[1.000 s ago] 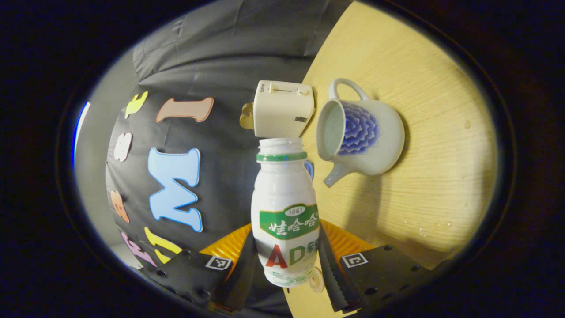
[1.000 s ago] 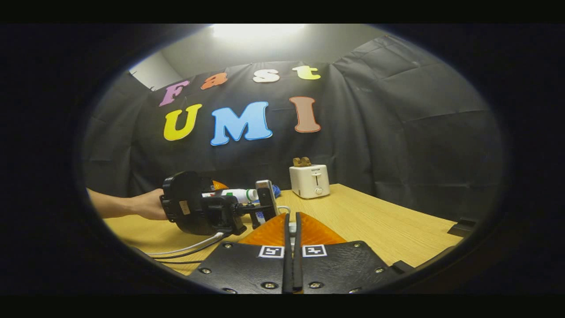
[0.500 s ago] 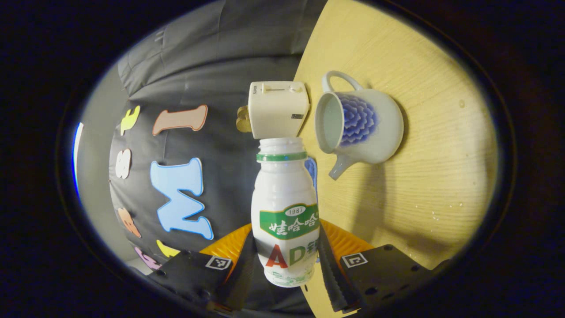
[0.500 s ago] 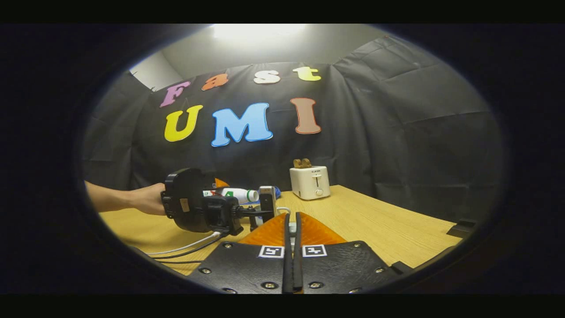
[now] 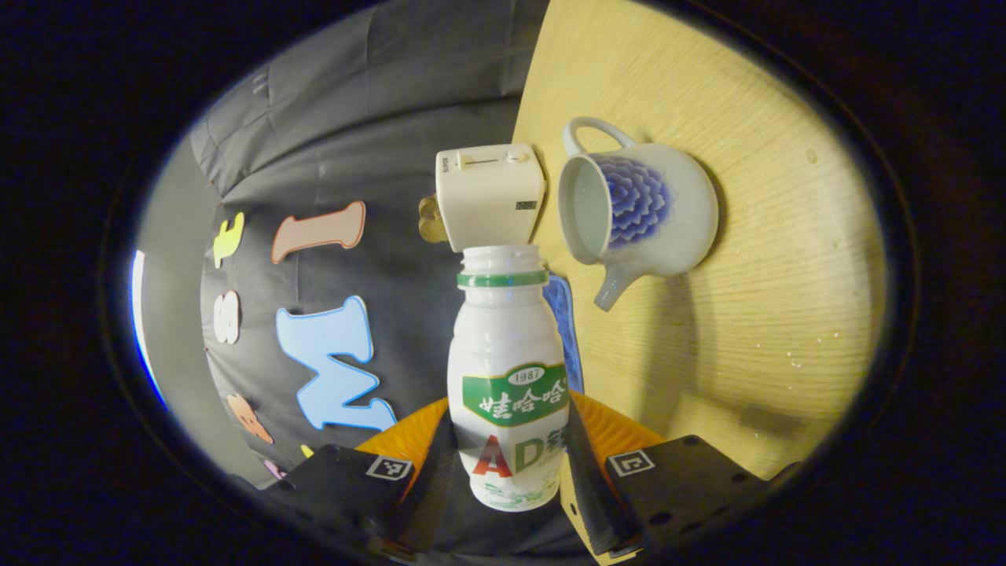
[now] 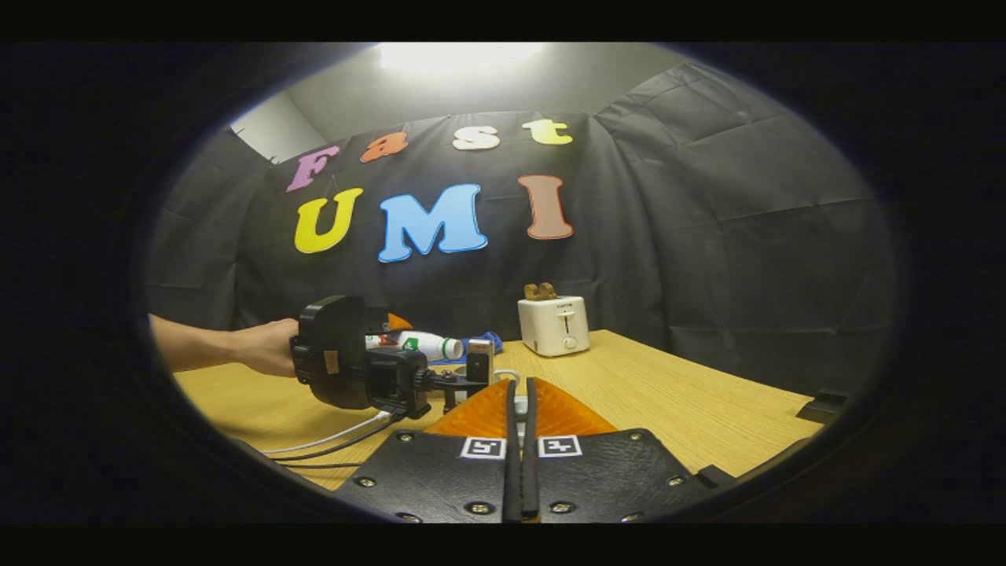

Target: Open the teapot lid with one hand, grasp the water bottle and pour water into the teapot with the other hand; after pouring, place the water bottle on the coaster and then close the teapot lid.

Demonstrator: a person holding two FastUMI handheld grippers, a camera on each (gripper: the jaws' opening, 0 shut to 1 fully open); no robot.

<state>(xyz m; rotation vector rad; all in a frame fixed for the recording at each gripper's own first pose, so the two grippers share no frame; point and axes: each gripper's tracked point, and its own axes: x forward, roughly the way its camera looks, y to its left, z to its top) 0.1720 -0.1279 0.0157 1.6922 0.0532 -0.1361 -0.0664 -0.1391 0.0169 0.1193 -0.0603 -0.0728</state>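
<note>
- In the left gripper view, the left gripper point(image 5: 509, 472) was seen nearest, its two fingers point(image 5: 591, 487) pressed against either side of the water bottle point(image 5: 507, 377); the bottle was gripped low on its body, its open, capless neck with a green ring pointed away from the camera.
- The view was rolled on its side, so that the wooden table point(image 5: 754, 314) stood along the right; a blue coaster point(image 5: 561, 318) was partly seen just behind the bottle's shoulder, at the table's edge.
- Beyond the bottle's mouth, the teapot point(image 5: 640, 216) was seen on the table, white with a blue petal pattern, its lid off and its opening turned toward the bottle; its spout was directed back toward the coaster and its handle was on the far side.
- A white toaster point(image 5: 489, 196) was seen beside the teapot, farther off, with something brown in its slot; small droplets were scattered on the table.
- In the right gripper view, the right gripper point(image 6: 519, 440) was seen at the bottom with its fingers brought together, almost touching; something small and pale was glimpsed between the tips, but what it was could not be told.
- Farther off at the left, a hand point(image 6: 267, 358) was seen holding the left gripper with the bottle tipped nearly level above the table.
</note>
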